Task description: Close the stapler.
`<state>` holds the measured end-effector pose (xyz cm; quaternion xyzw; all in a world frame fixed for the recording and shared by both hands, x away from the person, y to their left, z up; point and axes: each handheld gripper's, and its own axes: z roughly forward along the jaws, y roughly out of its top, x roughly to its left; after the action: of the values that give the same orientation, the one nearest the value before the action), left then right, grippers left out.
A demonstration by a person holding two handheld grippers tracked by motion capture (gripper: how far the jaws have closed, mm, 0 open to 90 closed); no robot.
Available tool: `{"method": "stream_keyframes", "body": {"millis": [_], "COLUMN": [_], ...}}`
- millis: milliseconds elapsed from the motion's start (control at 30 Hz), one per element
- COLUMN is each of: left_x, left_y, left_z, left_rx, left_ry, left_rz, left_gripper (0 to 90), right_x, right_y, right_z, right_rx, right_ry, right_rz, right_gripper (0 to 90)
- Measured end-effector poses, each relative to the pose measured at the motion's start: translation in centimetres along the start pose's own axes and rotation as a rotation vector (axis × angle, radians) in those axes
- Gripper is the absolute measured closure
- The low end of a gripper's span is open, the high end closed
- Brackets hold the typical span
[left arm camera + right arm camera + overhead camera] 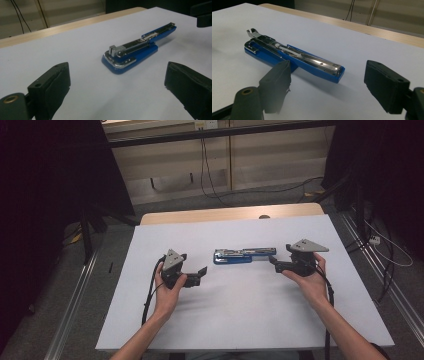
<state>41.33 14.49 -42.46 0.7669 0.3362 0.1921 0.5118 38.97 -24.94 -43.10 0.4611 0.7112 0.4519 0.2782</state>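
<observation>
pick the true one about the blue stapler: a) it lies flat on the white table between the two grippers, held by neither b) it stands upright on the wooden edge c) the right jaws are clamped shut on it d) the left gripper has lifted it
a: the blue stapler lies flat on the white table, between the left gripper and the right gripper, whose jaws stand open without touching it.

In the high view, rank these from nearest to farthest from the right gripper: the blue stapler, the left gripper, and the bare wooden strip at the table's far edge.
1. Blue stapler: just left of the right gripper, mid-table.
2. Wooden strip: beyond it, along the table's far edge.
3. Left gripper: past the stapler, on the left side.
The last two are fairly close to call.
</observation>
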Motion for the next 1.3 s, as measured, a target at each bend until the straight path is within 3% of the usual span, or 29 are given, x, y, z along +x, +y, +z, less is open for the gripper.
{"method": "stream_keyframes", "body": {"millis": [133, 367, 567, 800, 967, 1067, 1233, 1300], "left_x": [0.3, 0.7, 0.2, -0.2, -0.4, -0.5, -0.3, -0.3], "left_y": [0.5, 1.3, 2.8, 4.1, 3.8, 3.7, 3.2, 3.1], "left_z": [0.8, 2.2, 3.6, 5.3, 5.7, 5.6, 6.2, 6.4], "left_rx": [0.019, 0.024, -0.014, -0.019, 0.001, 0.020, 0.033, 0.026], "left_ry": [0.014, -0.004, -0.017, -0.021, -0.035, -0.043, -0.020, -0.043], "left_rz": [0.030, 0.009, 0.034, 0.033, 0.002, -0.002, 0.023, 0.010], "left_gripper": [5.5, 4.7, 6.0, 6.9, 7.6, 8.1, 8.2, 7.8], "right_x": [-0.4, -1.0, -0.8, -0.8, -0.8, -0.9, -0.8, -0.8], "right_y": [0.2, 0.2, 0.2, 0.9, 0.8, 0.7, 0.5, 0.3], "right_z": [0.0, 0.0, 0.2, 0.6, 0.8, 0.8, 0.8, 0.8], "right_rx": [0.021, 0.035, 0.059, 0.060, 0.070, 0.075, 0.078, 0.087], "right_ry": [-0.020, 0.004, 0.014, 0.031, 0.044, 0.042, 0.038, 0.047], "right_rz": [0.006, 0.008, -0.004, 0.000, -0.004, -0.004, -0.014, -0.004], "right_gripper": [25.4, 39.9, 48.6, 60.9, 71.4, 75.8, 88.5, 90.0]}}
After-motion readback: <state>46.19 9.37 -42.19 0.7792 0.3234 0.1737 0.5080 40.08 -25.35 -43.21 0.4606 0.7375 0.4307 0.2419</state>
